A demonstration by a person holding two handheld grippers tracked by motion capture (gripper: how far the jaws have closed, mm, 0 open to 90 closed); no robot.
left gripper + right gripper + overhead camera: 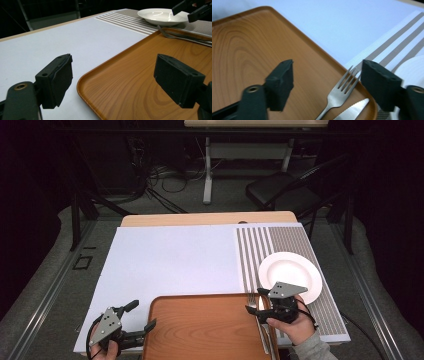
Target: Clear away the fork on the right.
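Cutlery is lying at the right edge of the wooden tray [200,330]: a fork [338,93] beside a serrated knife [352,110]. The right gripper [325,83] is poised over them, jaws apart; a descent onto the fork handle seems called for next. The left gripper [113,80] is held wide open over the tray's left corner on the bench [170,260].

wood-grain tray [200,327] (smooth), shiny metal fork [338,93]

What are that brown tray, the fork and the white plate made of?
The tray looks like wood or wood-print laminate: printed-looking grain, smooth satin surface. The fork seems brushed metal, grey with a soft sheen. The plate looks like glazed ceramic, possibly melamine, with glossy highlights.
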